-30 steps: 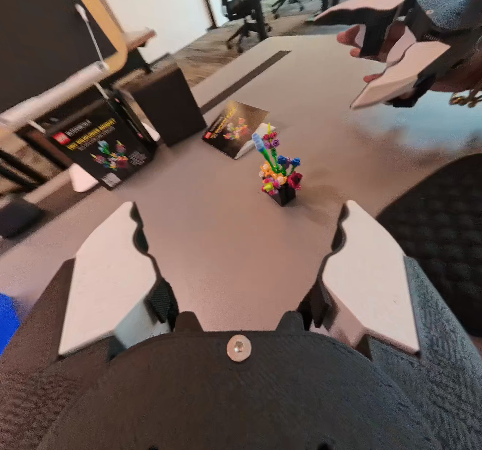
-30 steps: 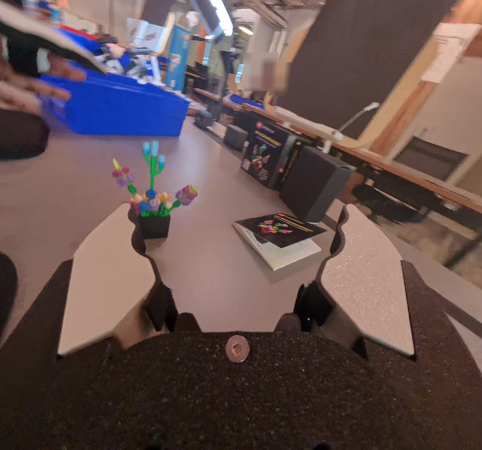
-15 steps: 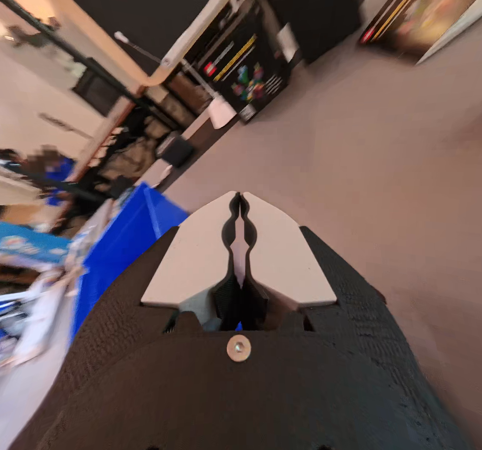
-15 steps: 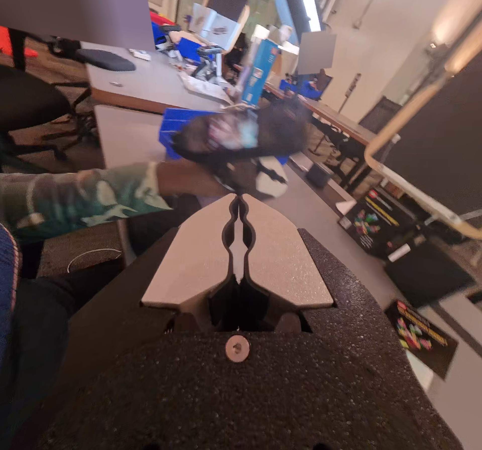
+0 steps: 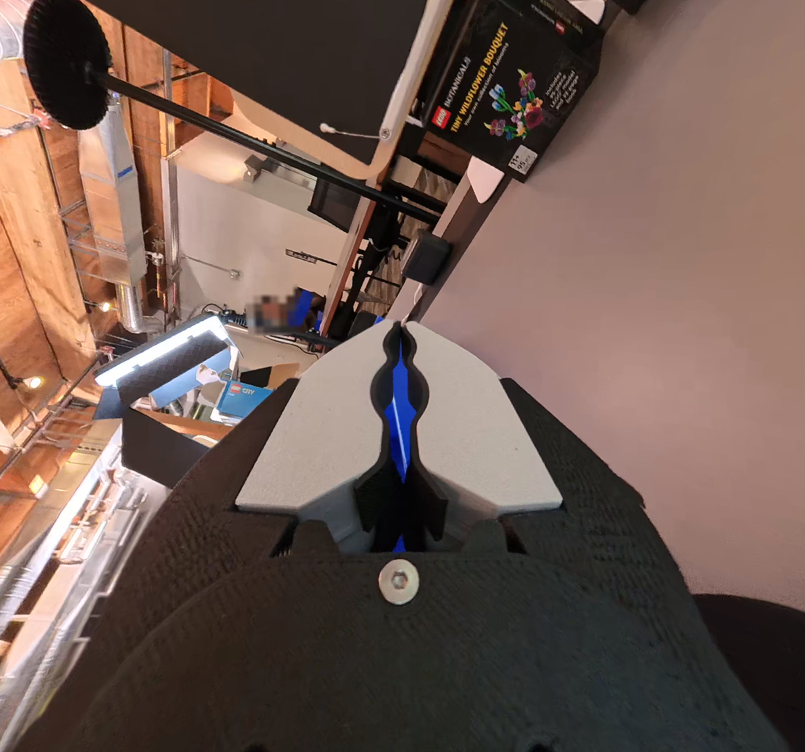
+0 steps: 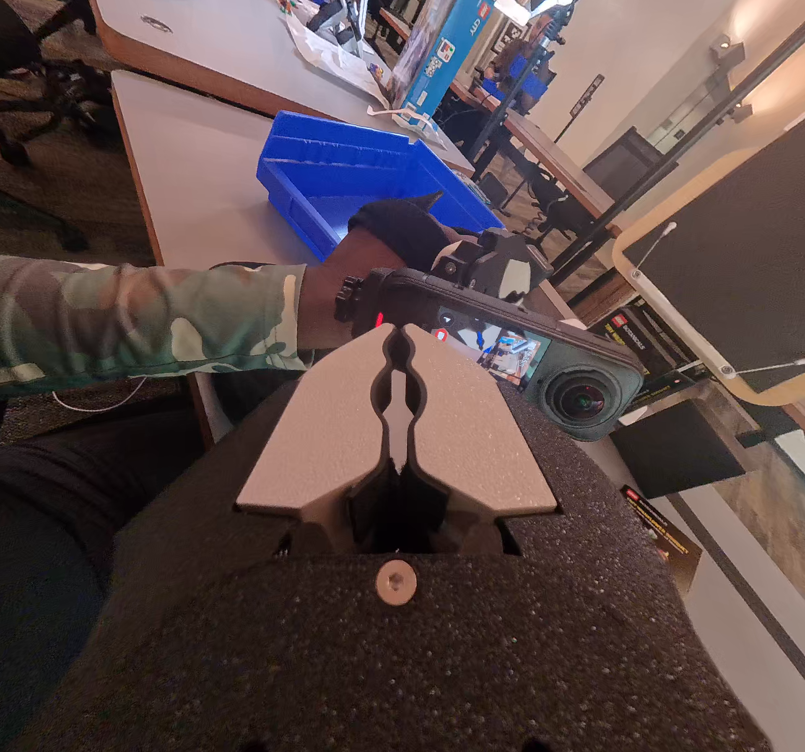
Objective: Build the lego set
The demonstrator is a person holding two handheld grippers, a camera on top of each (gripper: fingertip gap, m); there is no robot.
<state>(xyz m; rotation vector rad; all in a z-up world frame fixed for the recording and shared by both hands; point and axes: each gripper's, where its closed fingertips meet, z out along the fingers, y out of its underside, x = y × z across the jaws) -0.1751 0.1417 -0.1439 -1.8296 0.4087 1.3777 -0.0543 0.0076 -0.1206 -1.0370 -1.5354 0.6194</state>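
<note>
Left gripper [image 5: 400, 330]: pale fingers [image 5: 331, 421] brought together at the tips, nothing between them; only a thin wavy slit remains, through which blue shows. The left wrist view is rolled hard to one side, so the grey table [image 5: 653, 295] fills the right half of that picture.

Right gripper [image 6: 400, 329]: fingers likewise together at the tips, holding nothing. It points across the person's body.

Just beyond the right gripper's tips, the right wrist view shows the left gripper's body with its camera [image 6: 570, 400] and a lit screen, carried by a hand in a black glove [image 6: 400, 230]. The forearm wears a camouflage sleeve [image 6: 152, 321].

Behind the gloved hand, a blue bin [image 6: 348, 173] sits on the grey table. I cannot tell what is in it.

Task item: the assembled lego model shows in neither view. The black lego box [image 5: 514, 90] with a flower picture stands at the table's far edge, beside a black panel with a pale rim [image 5: 270, 34]. A black booklet [image 6: 657, 535] lies flat on the table, at the right of the right wrist view.

Farther off: a second table bearing a tall blue box [image 6: 435, 51], loose paper and small parts.
</note>
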